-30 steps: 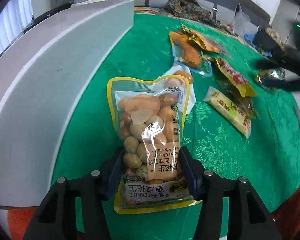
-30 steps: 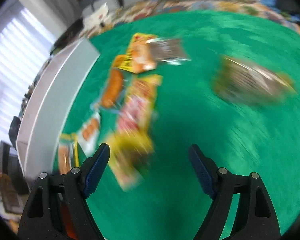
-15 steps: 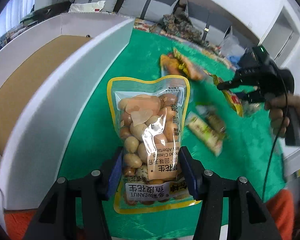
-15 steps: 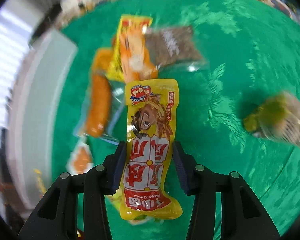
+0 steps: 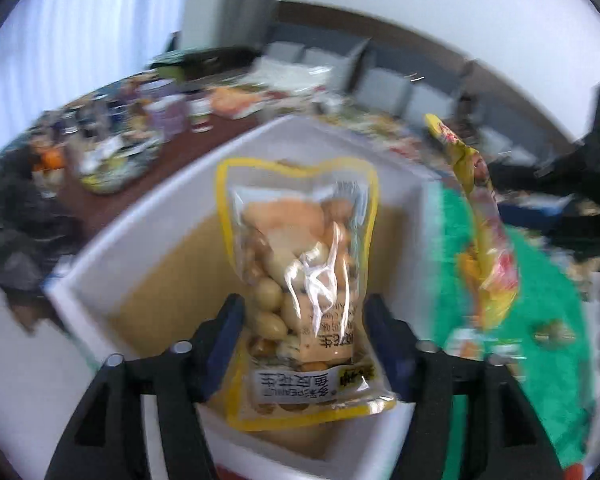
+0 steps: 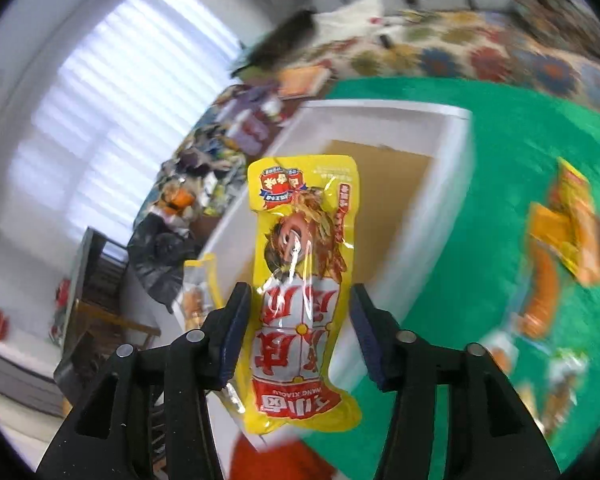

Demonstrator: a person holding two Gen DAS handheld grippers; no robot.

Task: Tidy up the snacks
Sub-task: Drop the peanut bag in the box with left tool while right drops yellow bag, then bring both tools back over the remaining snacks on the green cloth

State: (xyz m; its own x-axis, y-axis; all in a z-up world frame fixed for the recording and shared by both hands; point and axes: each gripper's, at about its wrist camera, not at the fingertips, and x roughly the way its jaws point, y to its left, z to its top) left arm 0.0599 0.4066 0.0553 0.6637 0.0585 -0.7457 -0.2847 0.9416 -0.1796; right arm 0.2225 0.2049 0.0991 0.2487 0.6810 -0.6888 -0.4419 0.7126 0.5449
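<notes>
Daylight floods through blinds (image 6: 111, 92) at upper left; motion blur smears backgrounds, fisheye edges curve, glare streaks the packets.

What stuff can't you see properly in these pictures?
- Left wrist view: the box floor is partly hidden behind the peanut bag.
- Right wrist view: snacks on the green cloth are motion-blurred; labels unreadable.
- Both views: the cluttered side table is too blurred to identify.

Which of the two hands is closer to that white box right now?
Left. The left gripper holds the peanut bag over the white box; the right gripper, with its yellow packet, seems just short of it.
</notes>
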